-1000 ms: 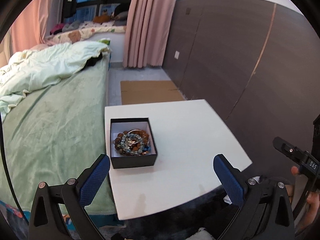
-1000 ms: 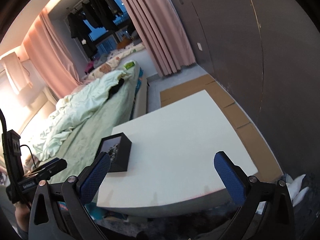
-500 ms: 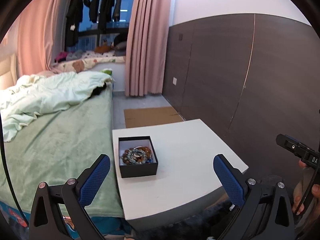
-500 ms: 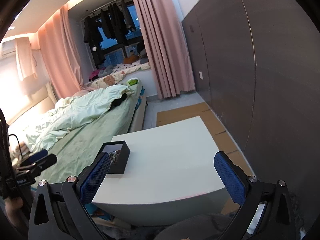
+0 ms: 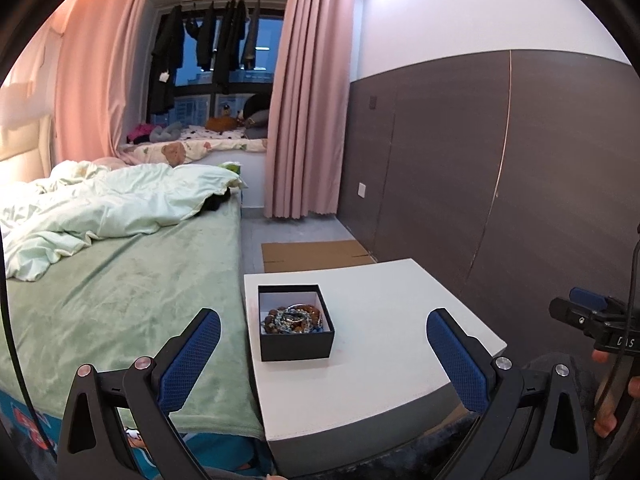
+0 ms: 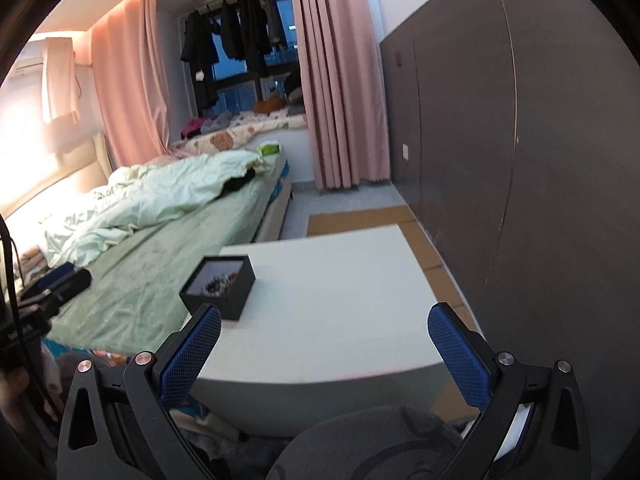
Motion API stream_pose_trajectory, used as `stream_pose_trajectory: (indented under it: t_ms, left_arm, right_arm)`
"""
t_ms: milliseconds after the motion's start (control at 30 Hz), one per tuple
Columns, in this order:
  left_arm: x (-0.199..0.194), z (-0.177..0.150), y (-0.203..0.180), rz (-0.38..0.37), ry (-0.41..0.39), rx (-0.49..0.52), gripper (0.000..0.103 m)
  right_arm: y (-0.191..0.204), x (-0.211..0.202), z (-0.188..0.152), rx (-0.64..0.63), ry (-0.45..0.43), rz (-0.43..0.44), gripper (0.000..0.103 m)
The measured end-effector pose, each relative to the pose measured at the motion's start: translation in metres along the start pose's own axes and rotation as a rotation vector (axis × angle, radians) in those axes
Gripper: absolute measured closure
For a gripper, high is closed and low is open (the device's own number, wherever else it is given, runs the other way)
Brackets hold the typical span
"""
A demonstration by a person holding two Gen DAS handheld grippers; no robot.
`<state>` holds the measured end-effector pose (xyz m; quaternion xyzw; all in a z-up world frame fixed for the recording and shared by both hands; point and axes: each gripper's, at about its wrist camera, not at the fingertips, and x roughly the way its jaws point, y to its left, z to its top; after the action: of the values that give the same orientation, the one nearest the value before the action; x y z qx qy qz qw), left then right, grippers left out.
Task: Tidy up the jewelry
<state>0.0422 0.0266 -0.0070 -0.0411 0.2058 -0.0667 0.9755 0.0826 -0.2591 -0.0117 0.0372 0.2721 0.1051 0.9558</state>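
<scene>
**Both tongs wide, box of beads on the table**

My left gripper (image 5: 323, 334) is spread wide with nothing between its blue pads (image 5: 188, 360). My right gripper (image 6: 324, 336) is just as wide and also holds nothing. Past them stands the white table (image 5: 384, 344), and on its bed-side edge sits the open black box (image 5: 295, 322) with a heap of beaded bracelets (image 5: 292, 318) inside. Beside the table lies the green bed (image 5: 120, 280); farther off hang pink curtains (image 5: 304, 112).
</scene>
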Motion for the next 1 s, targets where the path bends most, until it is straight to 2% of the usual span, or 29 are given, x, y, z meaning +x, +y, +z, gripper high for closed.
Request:
stream_pose_trajectory:
  t_ms: [333, 600, 1000]
  left_arm:
    - [-0.002, -0.005, -0.005, 0.032, -0.012, 0.023, 0.000]
    - [-0.005, -0.006, -0.005, 0.054, -0.015, 0.017, 0.000]
    - [-0.005, -0.006, -0.008, 0.065, -0.015, 0.023, 0.000]
  right_arm:
    - [-0.003, -0.006, -0.006, 0.041, -0.034, -0.032, 0.000]
    - [0.005, -0.013, -0.009, 0.010, -0.061, -0.066, 0.000]
    - [0.009, -0.013, -0.009, -0.002, -0.052, -0.068, 0.000]
